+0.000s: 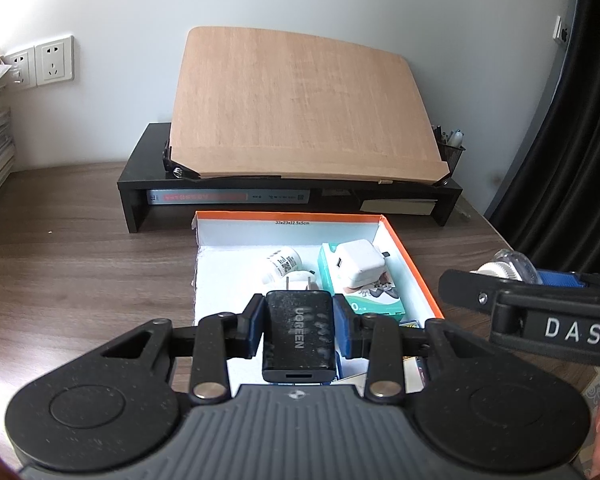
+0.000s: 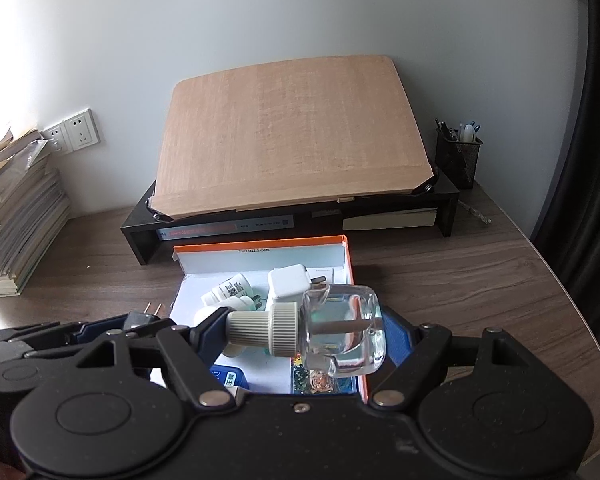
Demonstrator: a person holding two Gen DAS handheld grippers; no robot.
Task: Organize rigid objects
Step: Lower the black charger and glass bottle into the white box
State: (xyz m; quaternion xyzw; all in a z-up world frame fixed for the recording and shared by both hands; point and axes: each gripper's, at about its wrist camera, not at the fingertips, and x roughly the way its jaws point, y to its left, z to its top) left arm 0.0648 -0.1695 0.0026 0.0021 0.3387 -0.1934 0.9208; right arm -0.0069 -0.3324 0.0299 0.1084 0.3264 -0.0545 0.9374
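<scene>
Wood-grain desk [image 2: 440, 280] carried everything: a tilted wooden board [image 2: 292, 136] on a black riser shelf [image 2: 140, 240] at the back, and in front of it an open orange-rimmed cardboard box [image 1: 414, 256] w/ white inside. Box already held a white charger cube [image 1: 358, 262] lying on a teal packet [image 1: 328, 276], plus a small white bottle [image 1: 284, 260].

Left gripper [image 1: 299, 320] pinched a black UGREEN charger [image 1: 299, 336] across its sides, prongs pointing fwd, hovering over the box's near-left part. Right gripper [image 2: 300, 332] clamped a clear liquid refill bottle [image 2: 340, 328] lengthwise, one pad on its ribbed cap, the other behind the glass body, held above the box's near-right area.

Judgement: both items were at the drop-off stage. To do it well, lower each one close to the box floor before letting the jaws part, esp. the glass bottle, which would probably roll or knock the white charger cube if dropped from height. Aim the black charger at the bare white floor on the left, not on the small bottle. Release one at a time so the grippers, near each other, don't clash.
</scene>
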